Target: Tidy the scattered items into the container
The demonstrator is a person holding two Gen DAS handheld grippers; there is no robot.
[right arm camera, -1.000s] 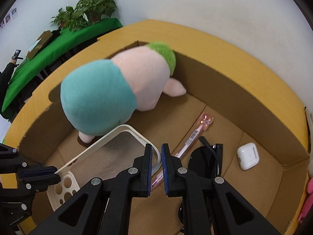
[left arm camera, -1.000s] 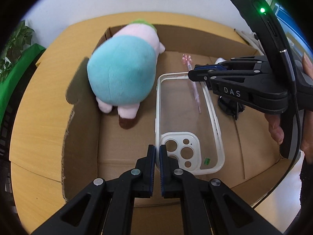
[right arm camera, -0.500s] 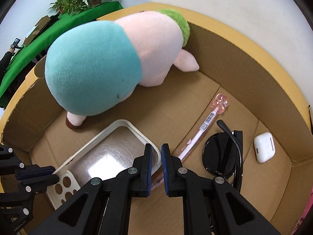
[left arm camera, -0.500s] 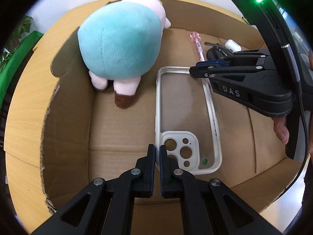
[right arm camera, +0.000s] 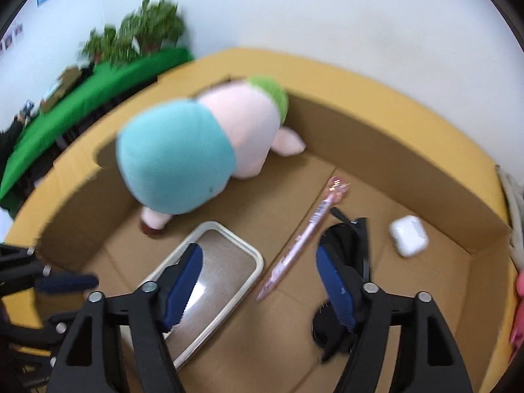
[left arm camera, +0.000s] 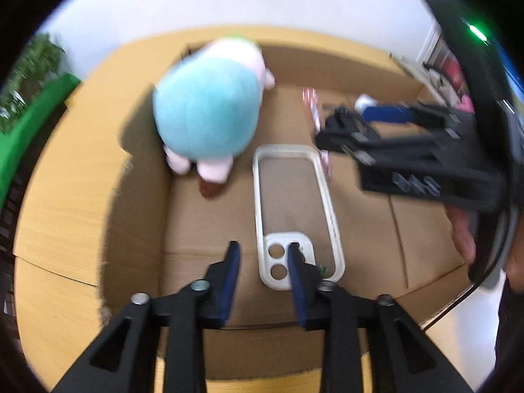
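Observation:
A clear phone case (left arm camera: 294, 209) (right arm camera: 213, 281) with a white rim lies flat on the floor of the cardboard box (left arm camera: 140, 196) (right arm camera: 409, 150). My left gripper (left arm camera: 263, 252) is open above its camera end, holding nothing. My right gripper (right arm camera: 258, 265) is open above the case's other end and a pink pen (right arm camera: 304, 235) (left arm camera: 314, 108). A teal and pink plush toy (left arm camera: 209, 111) (right arm camera: 196, 160) sits at the box's far left. Black sunglasses (right arm camera: 344, 249) and a white earbud case (right arm camera: 407, 234) lie at the right.
The box stands on a yellow wooden table (left arm camera: 55, 196). A green cloth (right arm camera: 82, 98) and potted plants (right arm camera: 144, 36) are beyond it on the left. A white wall is behind. The right gripper's body (left arm camera: 425, 157) hangs over the box's right side.
Both grippers have opened and let go of the phone case, which now lies flat in the box. Both have pulled back and up a little.

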